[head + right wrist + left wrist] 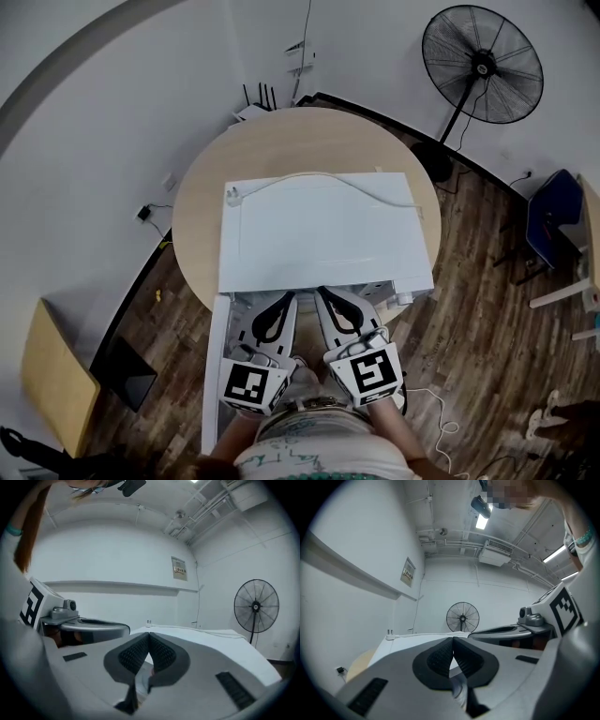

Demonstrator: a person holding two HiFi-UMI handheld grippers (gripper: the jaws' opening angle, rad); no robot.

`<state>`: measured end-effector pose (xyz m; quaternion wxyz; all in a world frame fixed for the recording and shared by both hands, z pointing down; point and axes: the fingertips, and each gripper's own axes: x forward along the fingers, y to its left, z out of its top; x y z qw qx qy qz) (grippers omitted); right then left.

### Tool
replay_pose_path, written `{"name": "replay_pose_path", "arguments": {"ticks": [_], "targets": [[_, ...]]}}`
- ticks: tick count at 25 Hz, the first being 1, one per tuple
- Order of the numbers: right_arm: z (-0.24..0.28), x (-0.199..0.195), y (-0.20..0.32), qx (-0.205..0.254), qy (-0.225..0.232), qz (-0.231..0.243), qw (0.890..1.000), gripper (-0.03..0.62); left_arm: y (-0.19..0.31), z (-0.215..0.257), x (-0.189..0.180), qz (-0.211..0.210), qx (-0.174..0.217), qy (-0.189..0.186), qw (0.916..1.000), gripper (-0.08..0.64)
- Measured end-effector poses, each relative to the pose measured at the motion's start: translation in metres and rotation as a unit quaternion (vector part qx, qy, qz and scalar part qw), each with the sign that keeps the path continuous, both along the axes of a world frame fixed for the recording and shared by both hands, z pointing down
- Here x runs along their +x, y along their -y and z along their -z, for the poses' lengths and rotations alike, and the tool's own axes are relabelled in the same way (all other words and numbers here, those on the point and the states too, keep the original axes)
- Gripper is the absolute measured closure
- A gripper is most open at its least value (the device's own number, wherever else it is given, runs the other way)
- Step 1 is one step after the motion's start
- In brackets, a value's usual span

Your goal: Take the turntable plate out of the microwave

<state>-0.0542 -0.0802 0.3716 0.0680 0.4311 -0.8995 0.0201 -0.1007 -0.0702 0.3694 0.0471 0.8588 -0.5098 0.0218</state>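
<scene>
A white microwave (323, 230) stands on a round wooden table (202, 197), with its door (214, 375) swung open at the left. The turntable plate is hidden from every view. My left gripper (281, 296) and right gripper (328, 294) sit side by side at the microwave's front edge, level with its top. In the left gripper view, the left gripper (453, 639) is shut with pads together and nothing between them, and the microwave's top (408, 641) lies just beyond. The right gripper (149, 634) is shut on nothing in the right gripper view.
A power cable with its plug (319, 180) lies across the microwave's top. A black standing fan (482, 64) is at the back right. A router (253, 111) sits behind the table. A blue chair (553, 220) is to the right and a wooden piece (56, 375) to the left.
</scene>
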Motion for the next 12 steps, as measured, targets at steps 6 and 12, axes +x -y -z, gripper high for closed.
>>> {"name": "replay_pose_path", "arguments": {"ticks": [6,12], "targets": [[-0.006,0.002,0.0,-0.015,0.005,0.018,1.0,0.601,0.003,-0.007,0.002,0.015,-0.005,0.003,0.9999,0.545],[-0.025,0.004,0.002,-0.027,-0.004,0.022,0.999,0.601,0.003,-0.025,0.003,0.02,-0.023,0.009,0.9995,0.546]]}}
